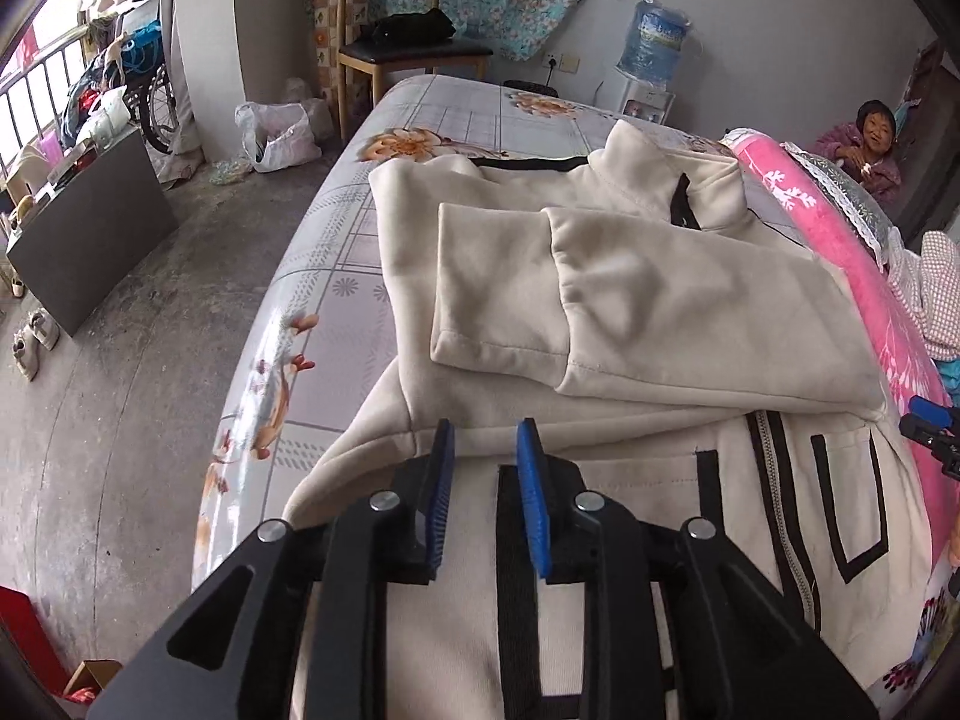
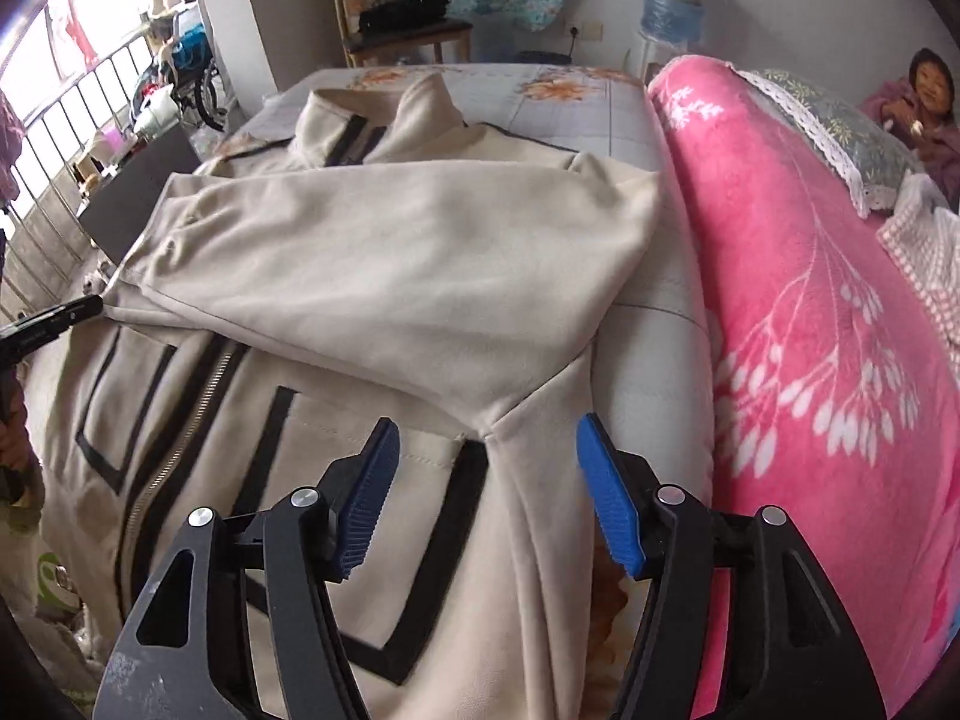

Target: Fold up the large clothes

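Note:
A cream zip jacket point(image 1: 600, 300) with black trim lies front up on the bed, both sleeves folded across its chest; it also shows in the right wrist view point(image 2: 372, 276). My left gripper point(image 1: 485, 429) hovers over the jacket's left side seam below the armpit, jaws open a little with nothing between them. My right gripper point(image 2: 487, 426) is wide open above the right armpit seam, empty. The right gripper's tip point(image 1: 927, 420) shows at the left view's right edge, and the left gripper's tip point(image 2: 54, 315) at the right view's left edge.
The jacket rests on a floral bed sheet point(image 1: 456, 120). A pink blanket point(image 2: 810, 312) is heaped along the jacket's right side. A person point(image 1: 864, 144) sits beyond the bed. A wooden chair point(image 1: 396, 42), a water dispenser point(image 1: 651, 48) and a dark cabinet point(image 1: 90, 228) stand around.

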The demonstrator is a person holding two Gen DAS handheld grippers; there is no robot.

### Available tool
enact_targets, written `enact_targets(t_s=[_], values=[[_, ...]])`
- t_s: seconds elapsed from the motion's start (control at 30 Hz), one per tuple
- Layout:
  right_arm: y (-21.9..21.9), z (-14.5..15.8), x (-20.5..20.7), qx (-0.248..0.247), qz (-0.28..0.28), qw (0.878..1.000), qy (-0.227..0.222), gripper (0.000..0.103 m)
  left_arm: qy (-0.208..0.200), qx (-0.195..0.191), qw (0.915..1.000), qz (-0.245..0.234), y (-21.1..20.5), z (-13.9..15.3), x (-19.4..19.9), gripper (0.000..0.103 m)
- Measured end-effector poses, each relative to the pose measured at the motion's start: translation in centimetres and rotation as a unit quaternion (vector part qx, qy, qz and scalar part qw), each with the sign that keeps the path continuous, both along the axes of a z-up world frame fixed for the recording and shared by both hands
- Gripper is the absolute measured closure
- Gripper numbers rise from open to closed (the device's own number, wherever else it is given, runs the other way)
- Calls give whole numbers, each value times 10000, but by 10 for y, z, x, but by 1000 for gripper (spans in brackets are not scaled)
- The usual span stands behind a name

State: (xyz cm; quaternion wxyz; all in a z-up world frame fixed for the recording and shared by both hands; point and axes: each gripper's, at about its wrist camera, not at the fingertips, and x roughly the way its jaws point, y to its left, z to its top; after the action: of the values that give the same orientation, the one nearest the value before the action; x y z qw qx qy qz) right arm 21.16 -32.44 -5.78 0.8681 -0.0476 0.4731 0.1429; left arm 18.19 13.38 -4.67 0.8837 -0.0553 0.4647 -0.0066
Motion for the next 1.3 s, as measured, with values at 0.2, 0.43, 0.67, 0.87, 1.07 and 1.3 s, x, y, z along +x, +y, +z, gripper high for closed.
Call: enact_targets(t_s=[0.2,0.43,0.67,0.87,1.07,1.3], values=[[18,-10,-59,32,245,9997,-26,31,278,236,9990,-260,-20,-16,-52,58],[22,-50,-114,-931,22,9957,41,26,320,623,9975,136,-17,-36,-113,44],[7,-38,-166,-875,-231,9958,-107,21,-70,795,9963,312,0,-26,-178,43],[-2,-27,-202,-325,-428,9985,-36,18,-290,274,9972,629,28,-23,-225,43],[-24,-21,-220,208,-821,9964,-45,18,-382,-562,9950,735,49,-33,-245,47],[-55,-25,-216,793,-1254,9888,170,18,-215,-1119,9911,692,46,-45,-228,58]])
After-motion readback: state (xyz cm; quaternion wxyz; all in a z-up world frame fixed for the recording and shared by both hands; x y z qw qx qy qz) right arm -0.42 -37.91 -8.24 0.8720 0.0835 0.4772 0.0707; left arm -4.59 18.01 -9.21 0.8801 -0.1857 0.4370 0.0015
